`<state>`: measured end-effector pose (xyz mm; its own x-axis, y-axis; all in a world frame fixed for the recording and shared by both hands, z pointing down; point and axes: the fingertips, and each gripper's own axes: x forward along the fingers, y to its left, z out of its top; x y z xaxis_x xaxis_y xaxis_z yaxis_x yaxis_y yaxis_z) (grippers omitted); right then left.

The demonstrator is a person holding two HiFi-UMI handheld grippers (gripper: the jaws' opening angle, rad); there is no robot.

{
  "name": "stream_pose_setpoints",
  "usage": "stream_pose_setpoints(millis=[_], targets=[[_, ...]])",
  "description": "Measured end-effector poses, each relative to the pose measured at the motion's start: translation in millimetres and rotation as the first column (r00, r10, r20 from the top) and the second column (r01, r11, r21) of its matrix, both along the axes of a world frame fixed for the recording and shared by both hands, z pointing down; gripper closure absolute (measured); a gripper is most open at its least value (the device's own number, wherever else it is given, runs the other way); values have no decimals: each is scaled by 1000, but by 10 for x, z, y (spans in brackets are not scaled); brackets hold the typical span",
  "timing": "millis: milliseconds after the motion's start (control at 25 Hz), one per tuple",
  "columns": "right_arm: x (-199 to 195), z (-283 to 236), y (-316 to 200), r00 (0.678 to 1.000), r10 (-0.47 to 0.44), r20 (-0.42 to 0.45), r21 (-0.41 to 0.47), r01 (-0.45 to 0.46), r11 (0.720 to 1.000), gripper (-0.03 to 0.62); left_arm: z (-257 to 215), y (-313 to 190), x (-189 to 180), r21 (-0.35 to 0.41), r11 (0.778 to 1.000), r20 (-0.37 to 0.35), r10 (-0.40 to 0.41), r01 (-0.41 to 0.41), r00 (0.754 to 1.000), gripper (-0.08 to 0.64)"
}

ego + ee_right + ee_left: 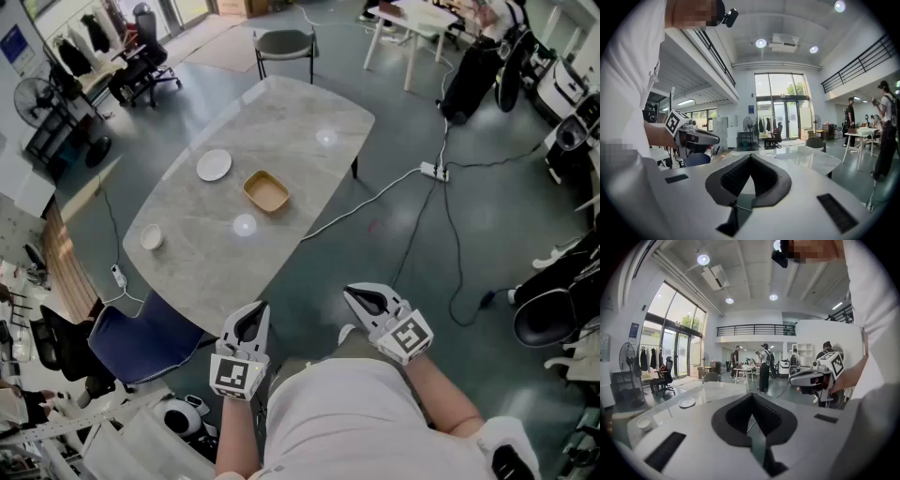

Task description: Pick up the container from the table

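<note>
On the tabletop (309, 131), the tan container (266, 191) sits untouched: pickup not yet begun.
Left gripper (249, 321) and right gripper (367, 302) hover by the person's body, well apart from it, jaws pressed together on nothing; reach, grasp and lift remain.

Shallow tan square container (266, 191) sits upright, empty, on the table (309, 127).

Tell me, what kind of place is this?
Probably a big open office or lab workspace: a power strip and cables across the floor, a rolling office chair, and an upstairs balcony railing.
</note>
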<state>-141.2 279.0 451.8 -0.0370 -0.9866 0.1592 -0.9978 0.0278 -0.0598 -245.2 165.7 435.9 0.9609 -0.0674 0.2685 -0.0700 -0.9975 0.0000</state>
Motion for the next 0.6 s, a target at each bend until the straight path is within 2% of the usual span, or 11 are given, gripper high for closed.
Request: stream_pose_setpoints(millis=[320,480,600], targets=[[510,112,341,998,-57,-25,-46,56,997,583,32,344,731,23,1000,24,8,-9,1000,558],[736,73,378,995,-98,-22,-20,97,995,581,40,466,1031,56,998,40,16,-18,999,558],[854,14,306,992,-124,5,23,124,992,580,62,421,1164,47,999,44,0,-2,999,558]])
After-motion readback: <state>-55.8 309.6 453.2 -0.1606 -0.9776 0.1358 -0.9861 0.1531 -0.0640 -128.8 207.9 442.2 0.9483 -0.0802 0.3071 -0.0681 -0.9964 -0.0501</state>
